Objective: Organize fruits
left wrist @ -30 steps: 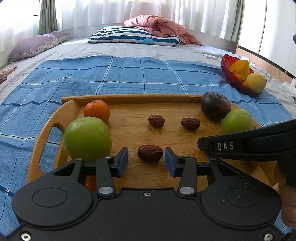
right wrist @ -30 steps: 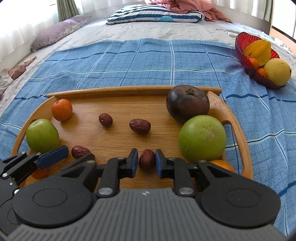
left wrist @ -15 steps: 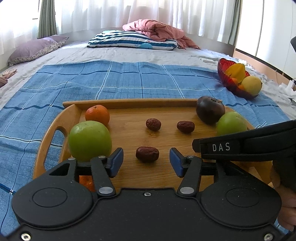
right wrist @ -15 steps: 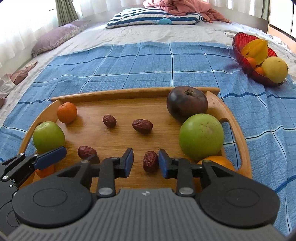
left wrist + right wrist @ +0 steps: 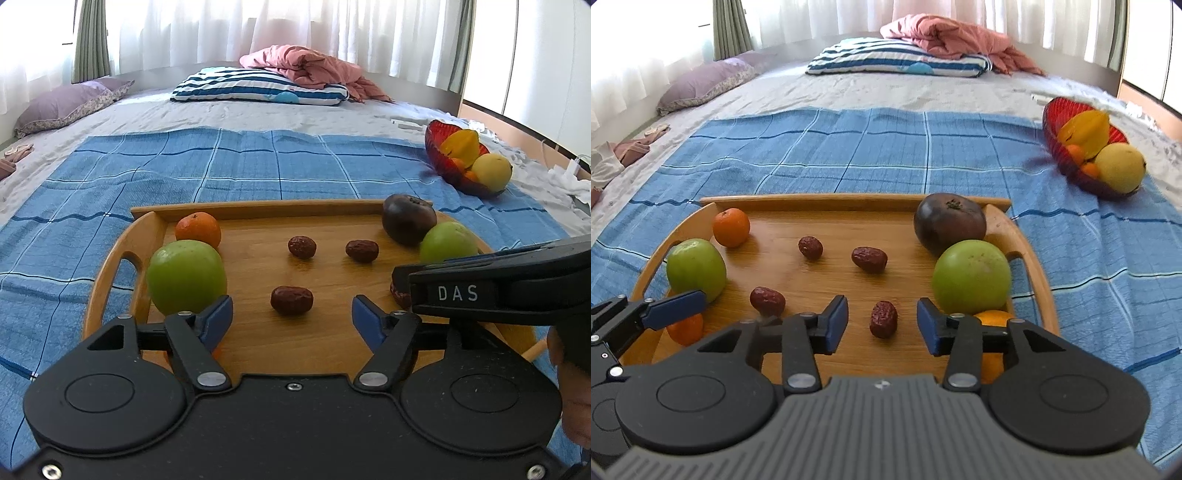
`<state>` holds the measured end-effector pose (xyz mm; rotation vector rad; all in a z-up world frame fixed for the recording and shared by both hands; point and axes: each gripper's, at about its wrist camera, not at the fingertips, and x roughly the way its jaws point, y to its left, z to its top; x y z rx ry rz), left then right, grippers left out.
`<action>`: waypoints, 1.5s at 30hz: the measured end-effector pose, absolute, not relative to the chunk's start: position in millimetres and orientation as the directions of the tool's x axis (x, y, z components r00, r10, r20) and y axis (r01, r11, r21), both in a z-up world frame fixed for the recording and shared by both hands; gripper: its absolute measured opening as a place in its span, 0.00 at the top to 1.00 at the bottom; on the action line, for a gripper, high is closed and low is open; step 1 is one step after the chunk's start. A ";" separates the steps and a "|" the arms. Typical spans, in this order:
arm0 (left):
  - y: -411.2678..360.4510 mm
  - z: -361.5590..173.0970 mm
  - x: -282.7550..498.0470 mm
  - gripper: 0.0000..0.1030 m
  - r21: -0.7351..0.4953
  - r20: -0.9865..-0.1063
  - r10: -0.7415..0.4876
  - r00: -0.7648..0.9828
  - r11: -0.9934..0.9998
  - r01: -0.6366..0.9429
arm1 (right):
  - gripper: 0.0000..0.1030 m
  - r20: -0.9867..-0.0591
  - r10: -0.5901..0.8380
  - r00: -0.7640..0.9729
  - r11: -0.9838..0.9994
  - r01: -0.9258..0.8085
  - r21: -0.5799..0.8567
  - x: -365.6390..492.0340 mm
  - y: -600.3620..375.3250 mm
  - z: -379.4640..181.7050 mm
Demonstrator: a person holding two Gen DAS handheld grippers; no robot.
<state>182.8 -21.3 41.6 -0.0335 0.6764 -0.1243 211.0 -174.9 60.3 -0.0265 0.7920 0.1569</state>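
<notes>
Both my hand-held grippers now stand wider than a second ago, and farther back from the fruit. My right hand-held gripper (image 5: 882,325) had its blue pads pinched on a jujube (image 5: 883,319); now they gape and that jujube lies loose on the wooden tray (image 5: 820,199) between them, untouched. My left hand-held gripper (image 5: 291,321) is likewise spread, holding nothing, with another jujube (image 5: 291,300) just ahead of its pads. I read this as a release: both dates placed in a front row, next fruit not yet chosen.

Farther in, two more jujubes (image 5: 869,259) sit mid-tray. Green apples flank them, one left (image 5: 696,269), one right (image 5: 971,281). A tangerine (image 5: 731,226) sits at the far left corner, a dark purple fruit (image 5: 949,223) at the far right.

The tray rests on a blue checked blanket (image 5: 849,147) spread over a bed. Off right, a red bowl (image 5: 1067,162) holds starfruit, a yellow fruit and small oranges. Beyond: striped pillow (image 5: 897,61), pink quilt, purple pillow, bright white curtains.
</notes>
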 end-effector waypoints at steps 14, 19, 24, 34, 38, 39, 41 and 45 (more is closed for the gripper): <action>-19.5 48.0 169.7 0.21 -0.058 -0.610 -0.125 0.782 0.992 0.113 | 0.16 -0.660 0.093 0.745 0.991 -0.133 -0.010 197.5 -179.4 69.2; -18.2 48.8 167.3 0.19 -0.061 -0.610 -0.125 0.783 0.992 0.110 | 0.13 -0.650 0.075 0.756 0.993 -0.119 -0.023 194.4 -181.9 69.5; -17.2 49.4 165.5 0.13 -0.055 -0.610 -0.120 0.783 0.992 0.110 | 0.07 -0.635 0.064 0.770 0.995 -0.098 -0.018 190.3 -186.5 69.5; -11.9 52.3 153.7 0.07 -0.052 -0.601 -0.115 0.791 0.993 0.105 | 0.00 -0.572 0.065 0.818 0.997 -0.082 -0.005 175.5 -194.8 72.4; -8.0 54.4 149.1 0.07 -0.062 -0.596 -0.119 0.794 0.993 0.102 | 0.00 -0.549 0.045 0.835 0.997 -0.072 -0.027 168.9 -195.7 71.8; -7.3 54.7 148.0 0.06 -0.065 -0.597 -0.120 0.793 0.993 0.102 | 0.00 -0.543 0.043 0.839 0.997 -0.072 -0.032 167.0 -195.7 71.5; -5.6 55.0 145.7 0.06 -0.070 -0.597 -0.123 0.793 0.992 0.101 | 0.00 -0.532 0.040 0.846 0.997 -0.072 -0.038 163.5 -195.9 70.9; -3.5 55.3 141.5 0.06 -0.077 -0.597 -0.126 0.792 0.992 0.099 | 0.00 -0.504 0.033 0.863 0.997 -0.066 -0.047 154.9 -196.9 70.4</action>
